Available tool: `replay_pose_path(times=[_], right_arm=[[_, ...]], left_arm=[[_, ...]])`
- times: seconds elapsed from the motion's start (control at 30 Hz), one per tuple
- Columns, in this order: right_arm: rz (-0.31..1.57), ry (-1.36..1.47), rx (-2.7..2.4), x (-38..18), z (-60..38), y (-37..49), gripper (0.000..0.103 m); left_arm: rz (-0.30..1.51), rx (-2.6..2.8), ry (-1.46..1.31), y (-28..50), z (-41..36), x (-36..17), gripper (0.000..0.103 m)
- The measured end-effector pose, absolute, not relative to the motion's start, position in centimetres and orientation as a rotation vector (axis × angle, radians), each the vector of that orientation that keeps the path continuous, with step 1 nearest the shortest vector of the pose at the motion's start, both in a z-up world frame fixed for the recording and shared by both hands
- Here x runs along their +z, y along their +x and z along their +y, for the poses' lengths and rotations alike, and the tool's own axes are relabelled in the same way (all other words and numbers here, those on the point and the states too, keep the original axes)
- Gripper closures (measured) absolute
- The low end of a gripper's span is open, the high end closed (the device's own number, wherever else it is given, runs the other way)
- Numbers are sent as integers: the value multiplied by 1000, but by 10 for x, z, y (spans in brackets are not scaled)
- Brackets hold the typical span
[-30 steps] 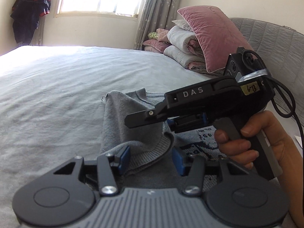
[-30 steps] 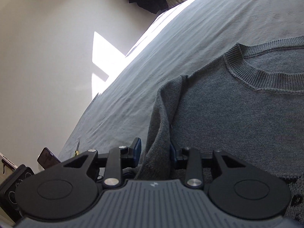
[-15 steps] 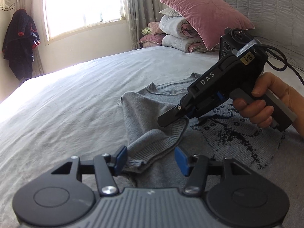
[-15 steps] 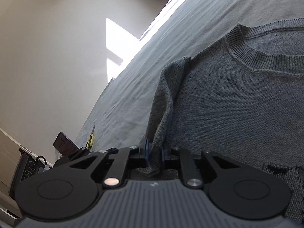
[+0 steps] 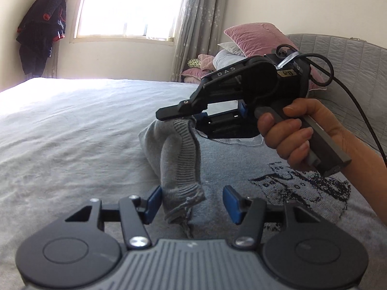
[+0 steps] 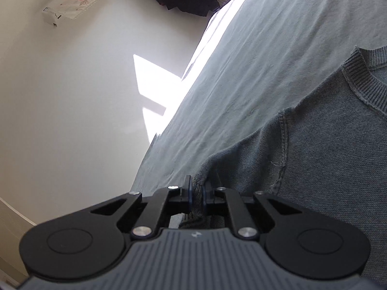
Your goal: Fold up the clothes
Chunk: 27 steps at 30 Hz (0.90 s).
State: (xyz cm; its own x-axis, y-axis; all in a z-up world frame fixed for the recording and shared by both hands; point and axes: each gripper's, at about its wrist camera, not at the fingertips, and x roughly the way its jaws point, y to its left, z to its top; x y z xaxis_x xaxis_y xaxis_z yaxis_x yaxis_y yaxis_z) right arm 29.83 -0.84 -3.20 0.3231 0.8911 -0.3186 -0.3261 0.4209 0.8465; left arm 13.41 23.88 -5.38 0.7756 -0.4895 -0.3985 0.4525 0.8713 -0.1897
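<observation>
A grey knit sweater (image 5: 229, 169) with a dark pattern lies flat on the bed. In the left wrist view its sleeve (image 5: 179, 159) is pulled up off the body. My right gripper (image 5: 191, 119), held by a hand (image 5: 290, 133), is shut on the ribbed cuff at the top. The right wrist view shows the same grip: the right gripper (image 6: 197, 193) pinches grey fabric, with the sweater (image 6: 326, 157) and its collar beyond. My left gripper (image 5: 192, 201) stands open low over the sweater. The hanging sleeve's lower fold sits between its blue pads, close to the left one.
The grey bed sheet (image 5: 72, 133) spreads wide to the left. Pink pillows (image 5: 256, 38) and folded bedding lean on the quilted headboard (image 5: 350, 72) at the back right. A dark jacket (image 5: 41, 38) hangs beside the window. A cable trails from the right gripper.
The right gripper closed on the sleeve and lifted it off the sweater. The sleeve now hangs from it, and the left gripper's view has swung toward the window.
</observation>
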Motion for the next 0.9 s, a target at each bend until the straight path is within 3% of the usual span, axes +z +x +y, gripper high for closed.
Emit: replay_pose_path(times=[0.13,0.2,0.27,0.37,0.6,0.77,0.8,0.87,0.9], right_arm=[[950,706,881,-29,26,316,92],[985,663,863,-33,46,323,92],[1009,615,852,-37,63,327,92],[1024,553,835,-41,84,332,92],[1012,481,809,-54,112,339,92],[968,503,871,-50,112,341,85],[947,506,883,-47,108,340,81],[888,476,855,-39,96,334,48],[862,443,832,-35,89,331,48]], left_arm=[[512,-441,-202,144,254,-60,52],[553,-396,-259,151,261,-65,62],[589,-360,-326,156,270,-70,84],[610,-302,-409,158,283,-73,98],[659,-225,-511,155,296,-73,98],[640,-152,-521,150,309,-70,95],[621,-137,-525,148,311,-69,93],[586,-126,-546,144,317,-67,79],[573,-127,-554,144,318,-66,79]])
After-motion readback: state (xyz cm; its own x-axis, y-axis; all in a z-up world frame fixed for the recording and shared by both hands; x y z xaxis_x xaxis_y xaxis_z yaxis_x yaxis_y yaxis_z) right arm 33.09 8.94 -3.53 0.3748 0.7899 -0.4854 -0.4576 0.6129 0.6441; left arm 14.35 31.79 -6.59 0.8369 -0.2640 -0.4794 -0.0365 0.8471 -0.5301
